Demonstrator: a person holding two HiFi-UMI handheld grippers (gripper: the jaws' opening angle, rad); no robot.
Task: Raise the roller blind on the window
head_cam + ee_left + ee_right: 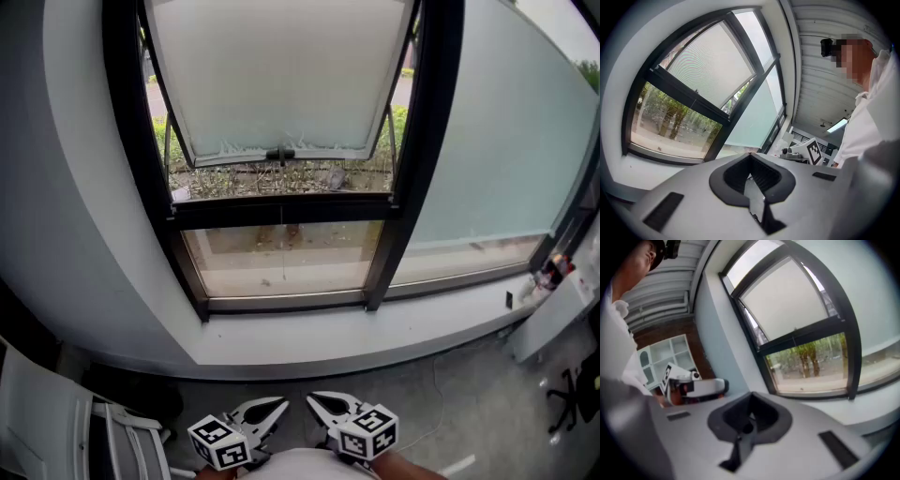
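The white roller blind (281, 70) hangs over the upper part of the middle window pane, and its bottom bar carries a small dark pull (279, 153). Below it, bare glass shows plants and gravel outside. The blind also shows in the left gripper view (715, 65) and in the right gripper view (787, 301). My left gripper (279, 405) and right gripper (315, 401) sit side by side at the bottom edge, far below the blind, both shut and empty. Each gripper's own view shows its jaws pressed together: left gripper (751, 155), right gripper (751, 395).
A black window frame (417, 159) separates the middle pane from a right pane covered by a lowered pale blind (497, 141). A white sill (375, 330) runs under the windows. A white chair (56, 422) stands at the lower left, a white cabinet (553, 314) at the right.
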